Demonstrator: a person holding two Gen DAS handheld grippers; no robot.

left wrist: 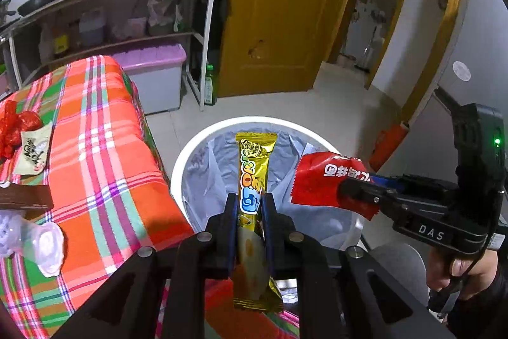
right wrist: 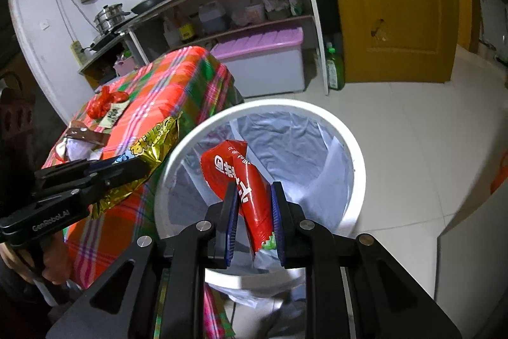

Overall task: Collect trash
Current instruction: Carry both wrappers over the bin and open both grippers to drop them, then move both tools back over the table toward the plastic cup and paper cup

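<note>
Holding two snack wrappers over a bin, a person is at the dropping stage of collecting trash. Largest in both views is the surface, draped in an orange, green and pink plaid cloth, with more litter on it: a crumpled red wrapper, a pale printed packet, a brown wrapper and a clear plastic piece near the edge. Just beside the surface, on the pale tiled floor, stands a round white trash bin lined with a grey bag, its mouth open upward. The left gripper is clamped on a long gold snack wrapper, which sticks forward over the bin's opening. The right gripper is clamped on a red snack wrapper, also hanging above the bin's mouth. Both grippers point down at a slant toward the liner. Judging from this, pick-up is done for these two pieces and release is the step in hand. The next move likely calls for spreading each gripper's jaws while the wrappers sit inside the rim, so they fall into the liner and do not catch on the rim or slide onto the floor. The litter on the surface remains to be gathered afterwards.
</note>
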